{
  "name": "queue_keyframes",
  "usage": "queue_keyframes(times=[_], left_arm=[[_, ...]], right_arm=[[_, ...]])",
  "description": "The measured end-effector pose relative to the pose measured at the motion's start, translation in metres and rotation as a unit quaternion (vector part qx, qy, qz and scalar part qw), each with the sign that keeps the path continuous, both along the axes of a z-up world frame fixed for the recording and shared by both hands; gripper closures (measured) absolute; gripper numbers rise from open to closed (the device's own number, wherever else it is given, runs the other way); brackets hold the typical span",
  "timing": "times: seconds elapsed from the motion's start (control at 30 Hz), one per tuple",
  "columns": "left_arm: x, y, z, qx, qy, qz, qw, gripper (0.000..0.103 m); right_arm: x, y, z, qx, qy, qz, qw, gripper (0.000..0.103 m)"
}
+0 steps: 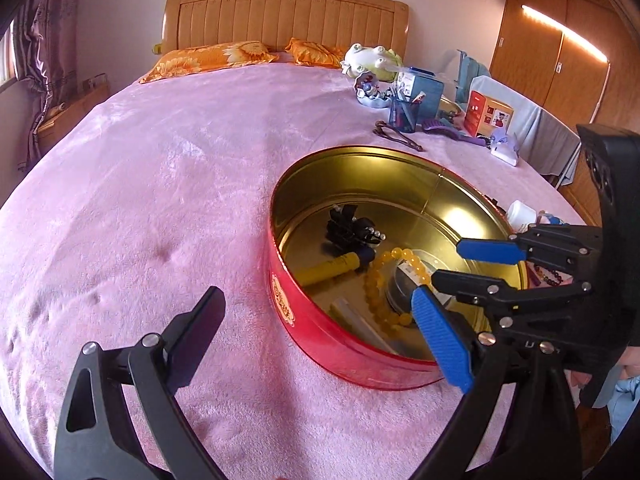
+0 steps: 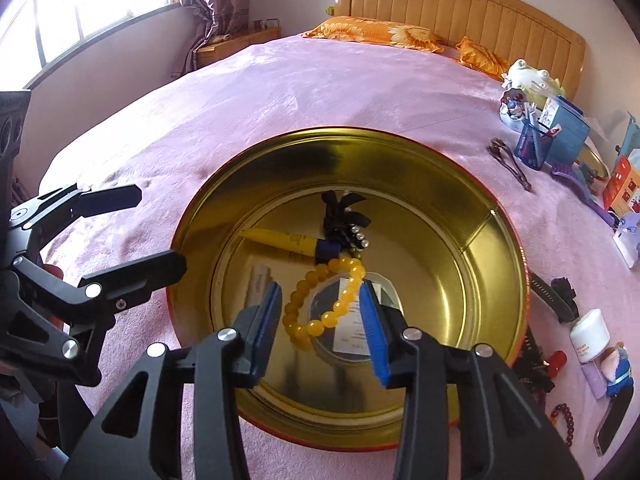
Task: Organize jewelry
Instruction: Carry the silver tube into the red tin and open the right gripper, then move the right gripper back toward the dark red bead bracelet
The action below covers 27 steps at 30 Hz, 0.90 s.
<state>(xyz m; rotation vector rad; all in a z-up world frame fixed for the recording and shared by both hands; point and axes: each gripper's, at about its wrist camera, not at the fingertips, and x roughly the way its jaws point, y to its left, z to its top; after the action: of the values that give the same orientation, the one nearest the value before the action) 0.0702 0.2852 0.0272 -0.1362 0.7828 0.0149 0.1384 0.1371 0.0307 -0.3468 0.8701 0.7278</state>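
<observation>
Pink bed, red tin, pillows

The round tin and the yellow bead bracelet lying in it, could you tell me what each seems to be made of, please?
Round tin: looks like thin sheet metal, glossy gold inside with mirror-like reflections and a side seam, red-painted outside.
Yellow bead bracelet: smooth, slightly translucent beads with a soft shine; could be amber, resin or plastic, the look leaves it open.

A big bed with a pink blanket has two orange flower pillows by the wooden headboard. A blue mesh pen cup stands beside a purple comb.
</observation>
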Motion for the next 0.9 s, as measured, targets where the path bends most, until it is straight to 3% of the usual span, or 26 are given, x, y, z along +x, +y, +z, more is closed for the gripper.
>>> queue_keyframes(times=[0.17, 0.27, 0.33, 0.37, 0.6, 0.9], left_arm=[[0.003, -0.031, 0.007, 0.010, -0.005, -0.027, 0.9996, 0.011], [0.006, -0.052, 0.010, 0.008, -0.006, -0.046, 0.9989, 0.011], [0.008, -0.067, 0.010, 0.003, -0.005, -0.060, 0.9982, 0.011], [0.009, -0.077, 0.009, 0.002, -0.004, -0.068, 0.9977, 0.011], [0.015, -0.148, 0.004, 0.005, 0.004, -0.137, 0.9906, 0.011], [0.033, -0.230, -0.010, 0.024, 0.019, -0.202, 0.9788, 0.011]], right_arm=[[0.004, -0.040, 0.007, 0.017, -0.007, -0.032, 0.999, 0.048], [0.002, -0.069, 0.011, 0.028, -0.012, -0.052, 0.998, 0.030], [0.001, -0.091, 0.012, 0.039, -0.016, -0.067, 0.997, 0.013], [0.001, -0.104, 0.013, 0.045, -0.017, -0.075, 0.996, 0.010], [0.003, -0.189, 0.007, 0.053, -0.027, -0.143, 0.988, 0.009], [-0.003, -0.270, -0.016, 0.012, -0.054, -0.211, 0.976, 0.009]])
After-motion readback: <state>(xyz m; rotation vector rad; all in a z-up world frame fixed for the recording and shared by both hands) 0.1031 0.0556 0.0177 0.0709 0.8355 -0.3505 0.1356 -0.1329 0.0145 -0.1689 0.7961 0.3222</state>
